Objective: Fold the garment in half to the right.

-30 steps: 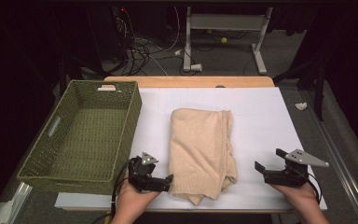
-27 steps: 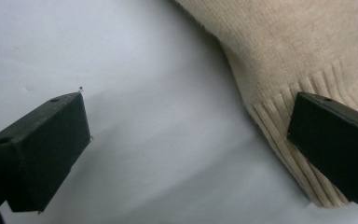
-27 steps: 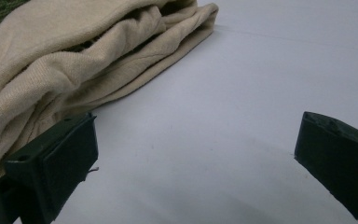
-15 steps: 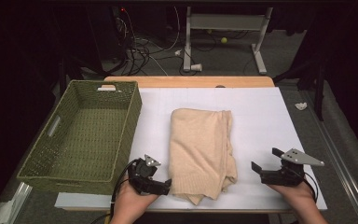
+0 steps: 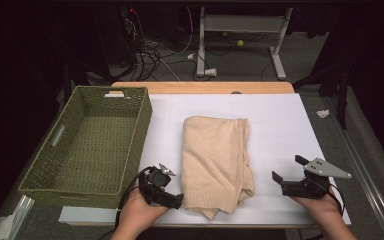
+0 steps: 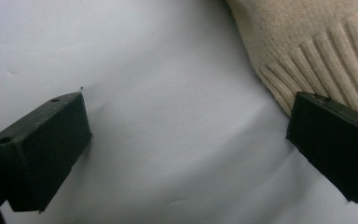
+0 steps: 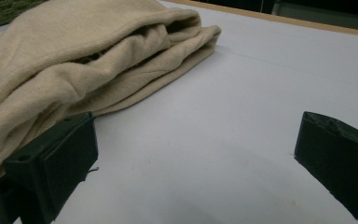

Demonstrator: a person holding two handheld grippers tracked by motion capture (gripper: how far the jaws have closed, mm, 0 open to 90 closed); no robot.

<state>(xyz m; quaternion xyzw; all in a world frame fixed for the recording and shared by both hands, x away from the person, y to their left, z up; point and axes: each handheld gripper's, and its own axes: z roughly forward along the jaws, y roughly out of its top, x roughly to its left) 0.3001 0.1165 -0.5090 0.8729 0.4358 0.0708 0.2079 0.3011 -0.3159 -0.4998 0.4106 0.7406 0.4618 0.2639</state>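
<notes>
A folded beige knit sweater lies in the middle of the white table cover. My left gripper rests low at the sweater's near left corner, jaws open and pointing at it. In the left gripper view the ribbed hem lies just past the right jaw, and the left gripper has only white cover between its jaws. My right gripper stands open to the right of the sweater, a short gap away. In the right gripper view the sweater touches the left jaw's side, with nothing in the right gripper.
A green woven basket, nothing in it, stands at the left of the table, close beside my left hand. The table's front edge runs just under both hands. Cables and a metal stand sit on the floor beyond the table.
Both hands have dropped slightly toward the front edge. The left gripper has edged toward the sweater's near corner. The sweater has not moved.
</notes>
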